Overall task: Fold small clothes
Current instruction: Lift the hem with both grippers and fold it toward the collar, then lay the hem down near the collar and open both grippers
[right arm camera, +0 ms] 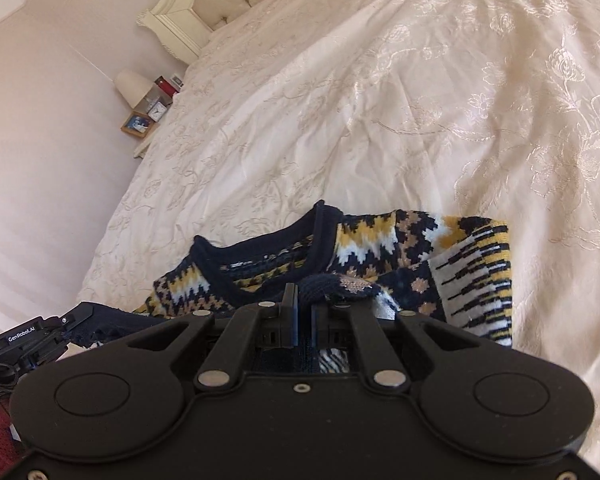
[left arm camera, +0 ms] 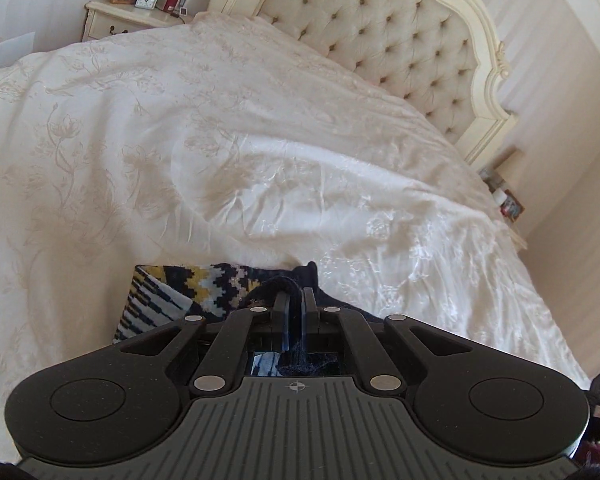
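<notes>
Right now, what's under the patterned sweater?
The sweater lies on the white embroidered bedspread, which shows all around it. Both claws, left and right, pinch its navy edge; beneath stays covered.

A small knitted sweater (right arm camera: 400,264) in navy, yellow and white zigzags lies partly folded. Its navy-trimmed neckline opens toward 11 o'clock.

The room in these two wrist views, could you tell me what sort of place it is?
Very likely a home bedroom: a tufted headboard, a white embroidered bedspread, and a nightstand holding a lamp and clock.
</notes>
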